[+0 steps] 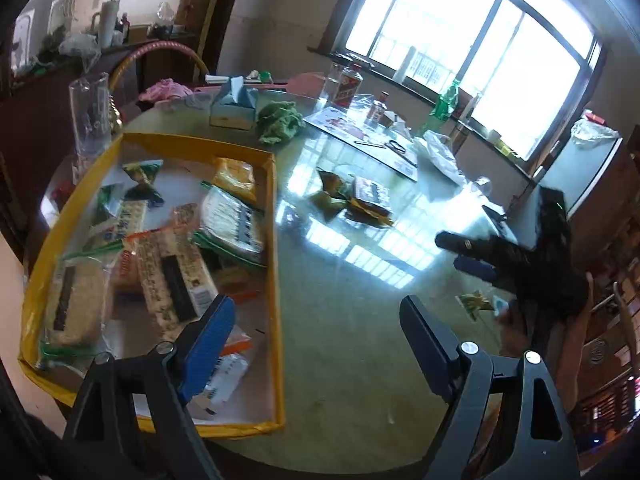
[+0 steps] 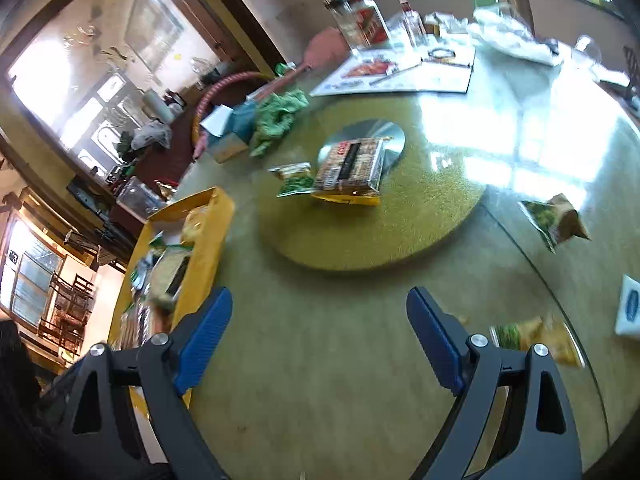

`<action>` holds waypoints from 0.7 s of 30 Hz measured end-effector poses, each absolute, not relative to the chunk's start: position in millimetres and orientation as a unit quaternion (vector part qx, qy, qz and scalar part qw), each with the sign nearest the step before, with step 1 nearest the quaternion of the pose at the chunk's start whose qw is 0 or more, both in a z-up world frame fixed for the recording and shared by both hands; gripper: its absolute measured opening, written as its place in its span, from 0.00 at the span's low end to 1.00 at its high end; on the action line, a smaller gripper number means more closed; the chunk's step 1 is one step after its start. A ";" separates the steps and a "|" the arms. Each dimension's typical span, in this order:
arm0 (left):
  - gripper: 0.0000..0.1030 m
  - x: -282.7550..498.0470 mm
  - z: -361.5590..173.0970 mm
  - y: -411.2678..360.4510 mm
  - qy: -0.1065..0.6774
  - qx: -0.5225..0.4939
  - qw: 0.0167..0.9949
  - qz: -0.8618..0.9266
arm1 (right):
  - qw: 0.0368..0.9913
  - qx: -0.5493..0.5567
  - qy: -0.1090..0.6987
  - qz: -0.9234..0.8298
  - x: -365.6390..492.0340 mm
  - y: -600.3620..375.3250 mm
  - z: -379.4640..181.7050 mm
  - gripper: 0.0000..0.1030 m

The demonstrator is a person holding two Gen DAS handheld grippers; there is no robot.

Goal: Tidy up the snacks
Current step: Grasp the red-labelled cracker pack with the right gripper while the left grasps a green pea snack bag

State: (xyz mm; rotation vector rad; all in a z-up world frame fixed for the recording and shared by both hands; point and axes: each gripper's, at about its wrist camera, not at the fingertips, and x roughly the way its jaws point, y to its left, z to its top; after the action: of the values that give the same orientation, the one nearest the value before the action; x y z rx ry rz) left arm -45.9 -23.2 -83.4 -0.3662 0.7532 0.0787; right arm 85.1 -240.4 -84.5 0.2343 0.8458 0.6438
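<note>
From the left wrist, the left tool (image 1: 316, 344) is spread wide and holds nothing, hanging over the glass desk (image 1: 352, 344) beside the yellow tray (image 1: 276, 280), which is full of snack packs (image 1: 168, 276). The right tool (image 1: 472, 252) shows across the desk.

From the right wrist, the right tool (image 2: 320, 344) is also spread wide and empty. Ahead, a brown snack pack (image 2: 350, 166) lies on the round turntable (image 2: 420, 232); small green packets (image 2: 554, 218) lie scattered nearby.
</note>
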 end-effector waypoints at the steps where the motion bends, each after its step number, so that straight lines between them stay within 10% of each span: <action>1: 0.82 -46.8 -83.4 -22.1 0.363 -0.174 0.914 0.043 | 0.850 0.116 0.414 0.303 98.2 -236.7 -87.0 0.87; 21: 0.82 -40.8 -91.2 13.1 0.367 -0.177 0.913 0.038 | 0.892 -0.032 0.430 0.137 234.5 -125.9 -112.8 0.77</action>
State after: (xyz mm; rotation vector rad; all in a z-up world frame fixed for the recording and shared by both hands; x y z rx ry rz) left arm -40.8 13.1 -91.2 -0.3642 0.7557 0.0786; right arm 234.5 -125.9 -112.8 -0.0673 0.8919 0.2835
